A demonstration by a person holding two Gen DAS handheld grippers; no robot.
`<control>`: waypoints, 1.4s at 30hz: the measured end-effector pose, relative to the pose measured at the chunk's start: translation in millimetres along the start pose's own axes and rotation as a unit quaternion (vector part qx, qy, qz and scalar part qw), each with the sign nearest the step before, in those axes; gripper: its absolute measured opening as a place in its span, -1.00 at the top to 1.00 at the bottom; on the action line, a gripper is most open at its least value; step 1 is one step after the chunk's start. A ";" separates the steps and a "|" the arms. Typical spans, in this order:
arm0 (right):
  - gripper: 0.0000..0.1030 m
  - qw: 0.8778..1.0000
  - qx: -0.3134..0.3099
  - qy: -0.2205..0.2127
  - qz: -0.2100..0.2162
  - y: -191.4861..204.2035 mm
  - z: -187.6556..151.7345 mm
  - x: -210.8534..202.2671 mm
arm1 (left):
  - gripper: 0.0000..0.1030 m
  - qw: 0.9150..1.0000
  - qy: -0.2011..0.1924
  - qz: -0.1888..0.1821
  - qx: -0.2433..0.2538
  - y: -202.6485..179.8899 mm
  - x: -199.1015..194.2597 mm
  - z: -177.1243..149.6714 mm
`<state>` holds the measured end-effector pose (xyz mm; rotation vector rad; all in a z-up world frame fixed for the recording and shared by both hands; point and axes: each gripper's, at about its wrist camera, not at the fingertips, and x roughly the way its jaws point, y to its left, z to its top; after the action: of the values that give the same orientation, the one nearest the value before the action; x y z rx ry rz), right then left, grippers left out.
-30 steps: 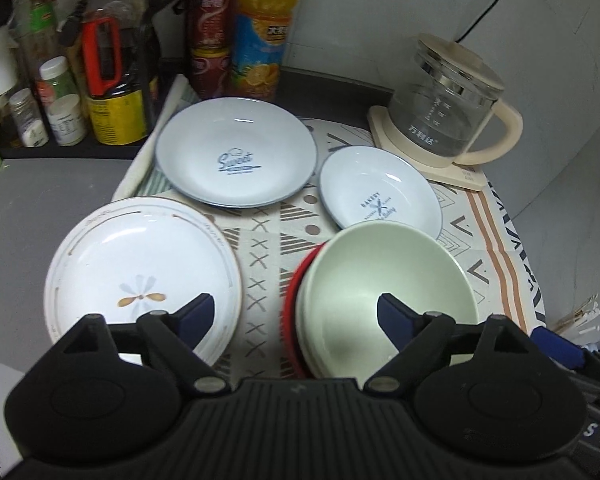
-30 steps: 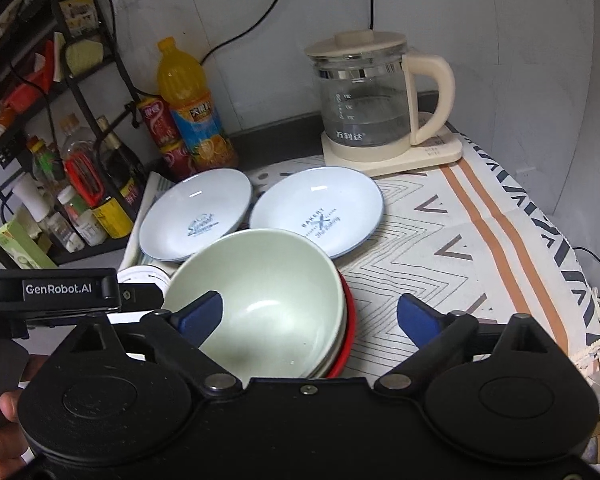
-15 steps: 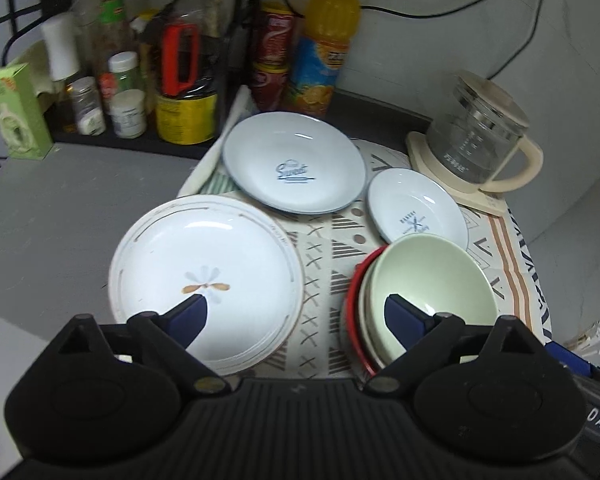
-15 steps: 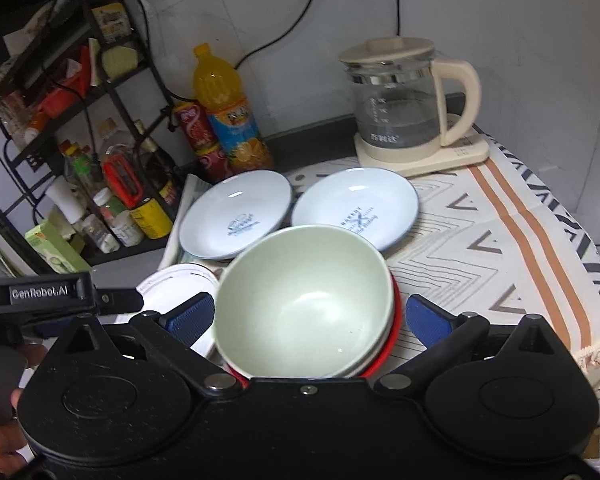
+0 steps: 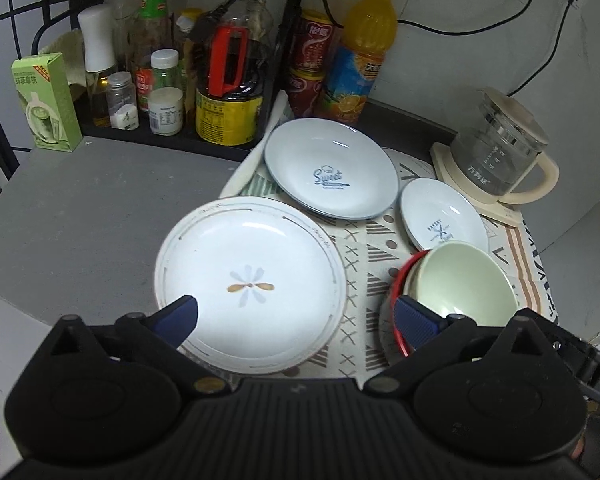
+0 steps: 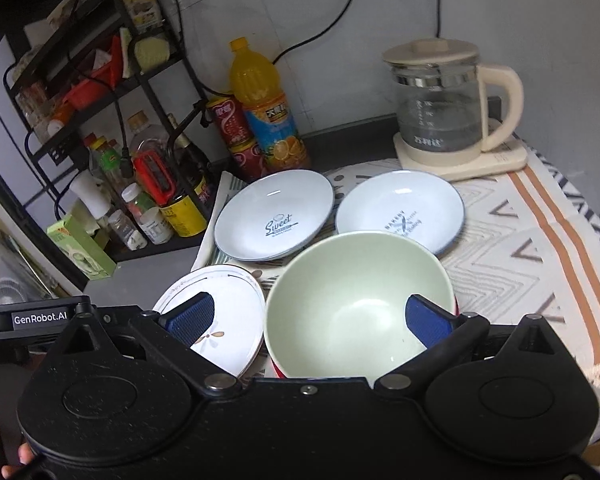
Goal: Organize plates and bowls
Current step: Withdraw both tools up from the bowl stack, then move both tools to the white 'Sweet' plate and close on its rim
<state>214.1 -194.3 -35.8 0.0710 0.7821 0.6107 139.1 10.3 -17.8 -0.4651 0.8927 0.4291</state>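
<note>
A pale green bowl (image 5: 460, 280) sits nested in a stack with a red bowl's rim (image 5: 396, 292) showing under it, on the patterned cloth. To its left lies a white plate with a flower mark (image 5: 252, 264). Behind them lie a pale blue "Sweet" plate (image 5: 332, 168) and a smaller "Bakery" plate (image 5: 440, 220). My left gripper (image 5: 294, 312) hovers over the white plate's near half, its jaws opening and gripping nothing. My right gripper (image 6: 308, 316) is open above the green bowl (image 6: 352, 288), its left finger over the white plate (image 6: 224, 308), touching nothing.
A glass kettle (image 5: 496, 156) on its base stands at the back right. An orange drink bottle (image 5: 360, 52), cans and a black rack of jars and bottles (image 5: 160, 72) line the back. A green box (image 5: 46, 100) stands far left, with bare grey counter (image 5: 80, 216) beside the cloth.
The left gripper has drawn back and shifted left, from over the green bowl to over the white plate, with its fingers spreading. The right gripper has shifted so that the bowl lies between its fingers.
</note>
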 end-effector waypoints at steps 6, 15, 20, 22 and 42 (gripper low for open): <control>-1.00 1.000 -0.010 -0.003 -0.011 20.0 7.3 12.9 | -1.00 1.000 0.000 -0.002 0.017 15.4 5.2 14.1; -1.00 1.000 -0.004 0.005 -0.028 54.4 19.0 45.4 | -1.00 0.999 0.006 -0.005 0.036 42.3 19.0 40.9; -1.00 0.999 -0.004 0.014 -0.046 67.4 24.7 61.6 | -1.00 0.999 0.007 -0.010 0.038 56.7 25.9 57.0; -1.00 0.999 -0.003 0.019 -0.048 73.4 26.8 68.3 | -1.00 0.999 0.008 -0.013 0.043 60.7 29.3 62.6; -1.00 0.995 0.008 0.048 -0.083 96.6 45.7 132.4 | -1.00 0.996 0.027 -0.045 0.071 76.3 85.9 116.0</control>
<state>270.3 -35.6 -60.7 -0.0100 0.8771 0.4529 219.6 150.5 -40.5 -0.3861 0.9435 0.2695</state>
